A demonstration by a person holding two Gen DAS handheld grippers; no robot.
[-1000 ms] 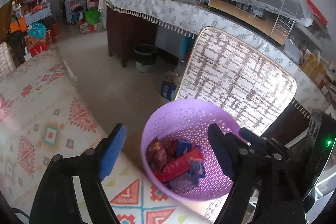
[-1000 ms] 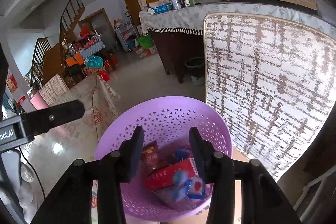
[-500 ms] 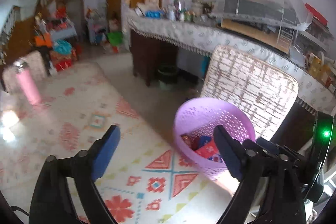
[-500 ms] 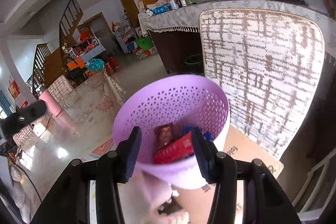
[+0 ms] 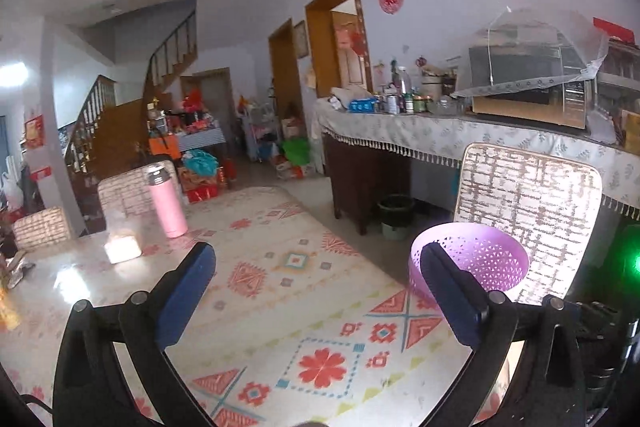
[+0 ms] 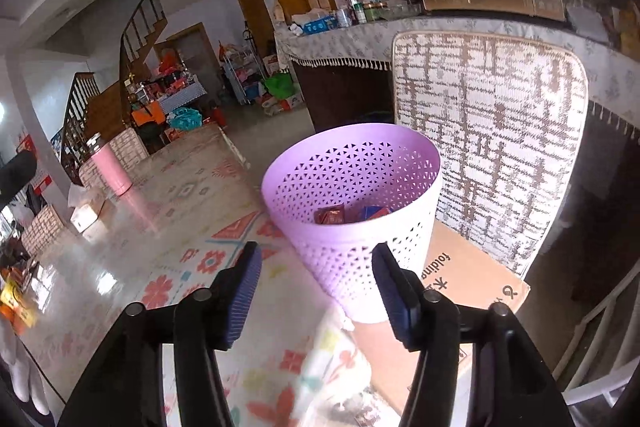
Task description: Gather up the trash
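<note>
While both grippers hang empty, basket [image 6: 352, 211] stands on cardboard box [image 6: 476, 279] just past bench [image 5: 280, 291] edge, in front of chair back [image 6: 488, 131]. Red and blue wrappers [image 6: 330, 215] lie in basket bottom. Left gripper [image 5: 316, 291]: jaws wide apart, over patterned cloth; basket [image 5: 480, 259] partly behind its right finger. Right gripper [image 6: 318, 287]: jaws apart, nothing between, basket wall just ahead. Pink flask [image 5: 167, 201] upright at far end of bench, well apart from basket.
</note>
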